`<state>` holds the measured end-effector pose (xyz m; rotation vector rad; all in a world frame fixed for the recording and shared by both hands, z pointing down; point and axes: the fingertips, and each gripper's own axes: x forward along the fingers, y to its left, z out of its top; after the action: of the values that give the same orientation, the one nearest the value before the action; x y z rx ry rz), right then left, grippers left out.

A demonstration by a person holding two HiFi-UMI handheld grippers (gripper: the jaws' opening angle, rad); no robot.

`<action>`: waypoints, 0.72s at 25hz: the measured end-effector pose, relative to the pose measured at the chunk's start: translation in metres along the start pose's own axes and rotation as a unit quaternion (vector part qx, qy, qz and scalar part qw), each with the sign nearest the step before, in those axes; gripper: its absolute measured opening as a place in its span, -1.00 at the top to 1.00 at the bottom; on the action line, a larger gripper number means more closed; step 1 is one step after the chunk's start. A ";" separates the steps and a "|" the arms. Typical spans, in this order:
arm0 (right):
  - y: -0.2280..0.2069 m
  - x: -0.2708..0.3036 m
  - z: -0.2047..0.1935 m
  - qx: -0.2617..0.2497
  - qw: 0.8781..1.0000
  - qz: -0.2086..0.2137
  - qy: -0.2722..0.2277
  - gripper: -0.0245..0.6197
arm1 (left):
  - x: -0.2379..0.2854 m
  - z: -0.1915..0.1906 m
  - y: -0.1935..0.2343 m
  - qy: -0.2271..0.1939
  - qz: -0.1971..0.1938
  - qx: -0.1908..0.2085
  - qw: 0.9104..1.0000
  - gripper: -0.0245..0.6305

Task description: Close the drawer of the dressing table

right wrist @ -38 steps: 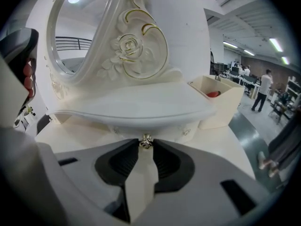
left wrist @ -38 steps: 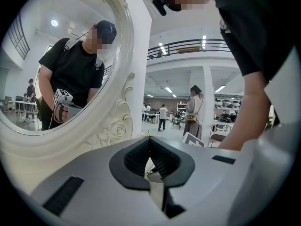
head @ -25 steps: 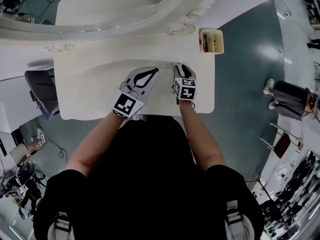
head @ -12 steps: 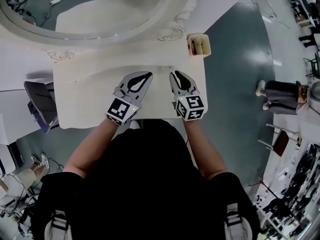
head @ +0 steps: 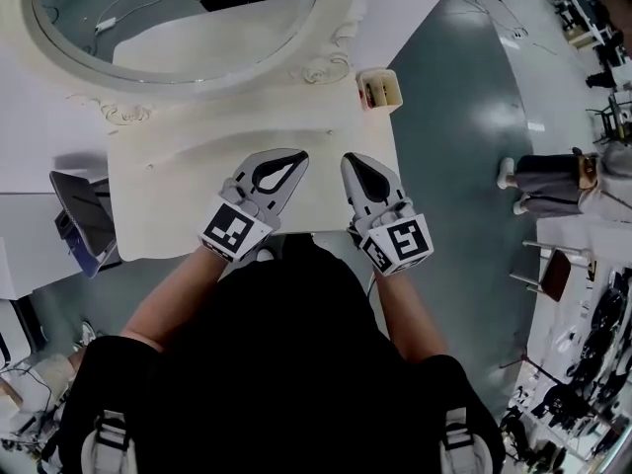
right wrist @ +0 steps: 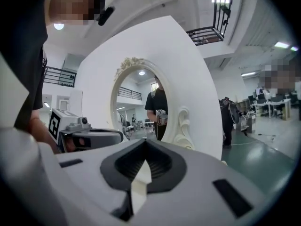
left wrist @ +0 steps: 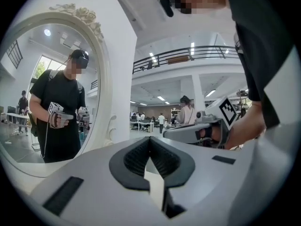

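- The dressing table (head: 168, 205) stands just ahead of the person. Its pale top is bare apart from a small open holder (head: 379, 89) at the far right corner. An oval mirror (head: 178, 28) rises along the far edge.
- No drawer front shows past the near edge of the top in the head view, so I judge the drawer pushed in. The person's body hides the middle of that edge, so a flush fit cannot be confirmed.
- The left gripper (head: 296, 156) hovers over the near half of the top, left of centre, and points level toward the mirror. Its jaws are clenched tip to tip. Its own view shows only an empty diamond-shaped gap behind the tips.
- The right gripper (head: 352, 159) hangs just to the right of it, the two grippers apart. Its jaws have just been closing and now meet at the tips with nothing between them.
- Both tools sit up at mirror height, clear of the table and touching nothing. This looks like a resting pose, not a reach.
- Closed, empty jaws make sense here, because a drawer can be shut with a blunt nose and needs no grip.
- I judge the task at or very near its end, with only a check of the drawer front left.
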<state>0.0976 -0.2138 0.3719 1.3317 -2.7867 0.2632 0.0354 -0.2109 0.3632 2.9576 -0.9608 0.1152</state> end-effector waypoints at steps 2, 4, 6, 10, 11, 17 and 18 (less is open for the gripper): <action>0.010 -0.008 0.011 -0.005 1.000 0.004 -0.010 0.91 | -0.005 0.011 -0.008 -0.006 -0.008 -0.001 1.000 0.95; 0.018 -0.016 0.020 -0.010 1.000 0.006 -0.017 0.91 | -0.010 0.017 -0.014 -0.006 -0.012 -0.004 1.000 0.95; 0.026 -0.024 0.027 -0.016 1.000 0.008 -0.022 0.91 | -0.014 0.025 -0.020 -0.013 -0.016 -0.001 1.000 0.95; 0.038 -0.034 0.037 -0.027 0.999 0.012 -0.027 0.91 | -0.022 0.038 -0.026 -0.021 -0.022 0.001 1.000 0.95; 0.041 -0.037 0.040 -0.030 0.999 0.013 -0.028 0.91 | -0.023 0.040 -0.028 -0.023 -0.023 0.002 0.999 0.95; 0.054 -0.047 0.053 -0.039 0.998 0.015 -0.038 0.91 | -0.035 0.047 -0.032 -0.023 -0.022 0.005 0.999 0.95; 0.056 -0.048 0.054 -0.039 0.998 0.015 -0.039 0.91 | -0.037 0.047 -0.032 -0.023 -0.021 0.006 1.000 0.95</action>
<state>0.0864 -0.1520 0.3056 1.3120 -2.8505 0.1041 0.0270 -0.1656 0.3134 3.0009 -0.9067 0.0525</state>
